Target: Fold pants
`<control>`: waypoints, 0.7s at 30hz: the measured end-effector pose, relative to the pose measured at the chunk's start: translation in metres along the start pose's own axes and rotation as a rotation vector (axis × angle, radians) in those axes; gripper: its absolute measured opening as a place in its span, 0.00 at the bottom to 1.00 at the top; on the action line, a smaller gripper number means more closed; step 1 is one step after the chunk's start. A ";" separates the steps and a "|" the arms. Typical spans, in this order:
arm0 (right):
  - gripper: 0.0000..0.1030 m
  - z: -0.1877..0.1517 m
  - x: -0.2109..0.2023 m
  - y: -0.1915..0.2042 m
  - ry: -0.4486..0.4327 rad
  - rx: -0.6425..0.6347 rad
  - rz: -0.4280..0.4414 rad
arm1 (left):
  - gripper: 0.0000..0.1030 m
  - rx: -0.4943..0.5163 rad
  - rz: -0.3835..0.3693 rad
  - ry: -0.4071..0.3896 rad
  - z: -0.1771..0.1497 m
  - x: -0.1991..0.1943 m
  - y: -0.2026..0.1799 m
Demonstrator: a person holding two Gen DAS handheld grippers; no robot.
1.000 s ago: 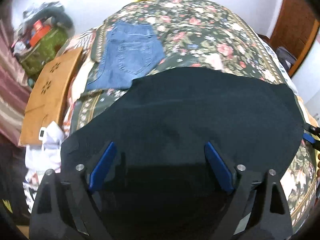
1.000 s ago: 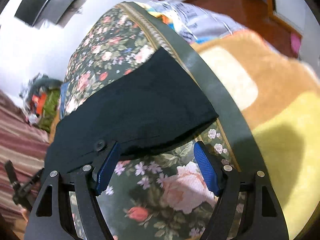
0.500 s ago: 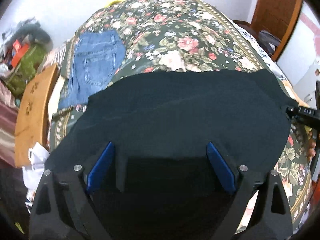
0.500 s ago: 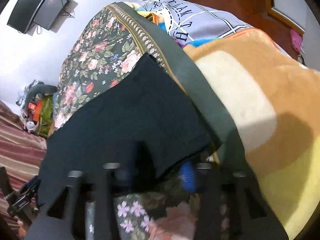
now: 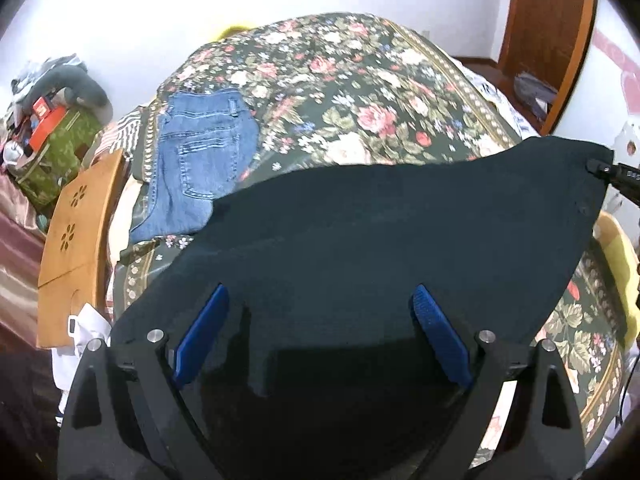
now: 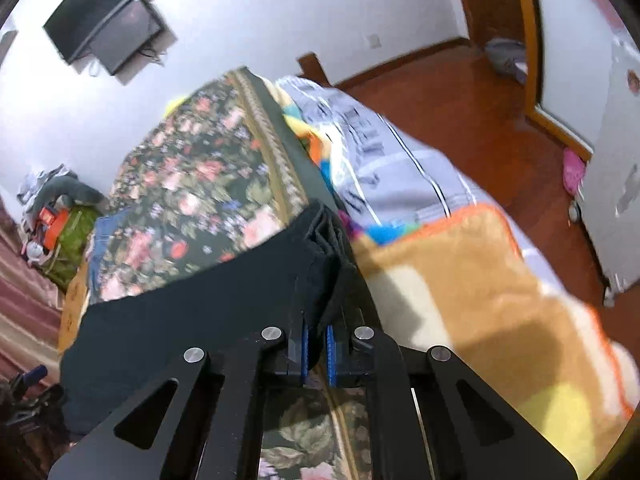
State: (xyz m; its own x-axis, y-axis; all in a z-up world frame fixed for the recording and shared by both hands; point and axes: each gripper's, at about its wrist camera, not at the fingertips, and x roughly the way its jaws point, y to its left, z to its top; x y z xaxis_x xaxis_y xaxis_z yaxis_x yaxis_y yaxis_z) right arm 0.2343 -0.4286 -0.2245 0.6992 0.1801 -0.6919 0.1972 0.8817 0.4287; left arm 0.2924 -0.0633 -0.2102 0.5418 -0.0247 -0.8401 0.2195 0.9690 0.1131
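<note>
Black pants [image 5: 380,240] lie spread across the floral bedspread [image 5: 360,92]. My left gripper [image 5: 320,320] is open, its blue pads wide apart over the near part of the pants, holding nothing. My right gripper [image 6: 316,344] is shut on the bunched right end of the black pants [image 6: 208,312], lifting that corner off the bed. The right gripper's tip shows at the far right of the left wrist view [image 5: 616,172], at the pants' raised corner.
Folded blue jeans [image 5: 200,160] lie at the bed's far left. A wooden board [image 5: 76,240] and a cluttered pile [image 5: 44,120] stand left of the bed. An orange and yellow blanket [image 6: 480,320] and a grey sheet [image 6: 392,160] lie at the right.
My right gripper closed on the pants' right end and raised it. The left gripper stayed open over the near part of the pants.
</note>
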 end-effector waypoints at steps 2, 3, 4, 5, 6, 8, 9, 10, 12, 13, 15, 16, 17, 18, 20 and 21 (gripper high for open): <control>0.05 0.010 -0.015 0.016 -0.028 -0.025 0.040 | 0.91 -0.013 0.003 -0.019 0.001 -0.006 0.007; 0.05 0.014 -0.019 0.023 -0.037 -0.033 0.054 | 0.91 -0.021 0.006 -0.031 0.002 -0.010 0.010; 0.05 0.019 -0.025 0.033 -0.047 -0.049 0.077 | 0.91 -0.026 0.006 -0.040 0.002 -0.013 0.012; 0.05 0.024 -0.032 0.044 -0.061 -0.068 0.101 | 0.91 -0.035 0.003 -0.055 0.003 -0.018 0.016; 0.05 0.027 -0.036 0.052 -0.069 -0.082 0.117 | 0.91 -0.043 0.000 -0.068 0.002 -0.022 0.019; 0.05 0.034 -0.045 0.078 -0.087 -0.120 0.160 | 0.92 -0.063 -0.009 -0.098 0.002 -0.033 0.027; 0.05 0.036 -0.050 0.093 -0.097 -0.143 0.182 | 0.92 -0.070 -0.011 -0.109 0.001 -0.038 0.030; 0.05 0.039 -0.054 0.108 -0.108 -0.168 0.206 | 0.92 -0.076 -0.011 -0.117 0.001 -0.041 0.033; 0.05 0.041 -0.059 0.134 -0.124 -0.202 0.250 | 0.92 -0.089 -0.007 -0.139 -0.002 -0.050 0.041; 0.05 0.042 -0.060 0.149 -0.124 -0.218 0.279 | 0.92 -0.094 -0.001 -0.148 -0.003 -0.055 0.044; 0.05 0.042 -0.057 0.174 -0.113 -0.240 0.330 | 0.92 -0.103 0.014 -0.164 -0.005 -0.061 0.051; 0.05 0.039 -0.053 0.187 -0.106 -0.258 0.349 | 0.92 -0.109 0.021 -0.173 -0.007 -0.065 0.054; 0.05 0.037 -0.049 0.199 -0.097 -0.276 0.364 | 0.92 -0.119 0.027 -0.185 -0.009 -0.070 0.059; 0.05 0.033 -0.043 0.212 -0.081 -0.296 0.381 | 0.93 -0.128 0.028 -0.191 -0.011 -0.073 0.063; 0.05 0.020 -0.029 0.232 -0.030 -0.321 0.418 | 0.94 -0.148 0.028 -0.201 -0.016 -0.078 0.070; 0.05 0.011 -0.020 0.241 -0.002 -0.334 0.429 | 0.95 -0.157 0.028 -0.204 -0.018 -0.081 0.074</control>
State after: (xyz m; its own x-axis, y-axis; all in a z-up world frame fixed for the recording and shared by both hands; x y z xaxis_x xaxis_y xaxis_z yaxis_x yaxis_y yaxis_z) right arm 0.2752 -0.2242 -0.1011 0.6705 0.5535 -0.4940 -0.3349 0.8200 0.4642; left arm 0.2499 0.0153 -0.1435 0.7021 -0.0307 -0.7114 0.0819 0.9959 0.0379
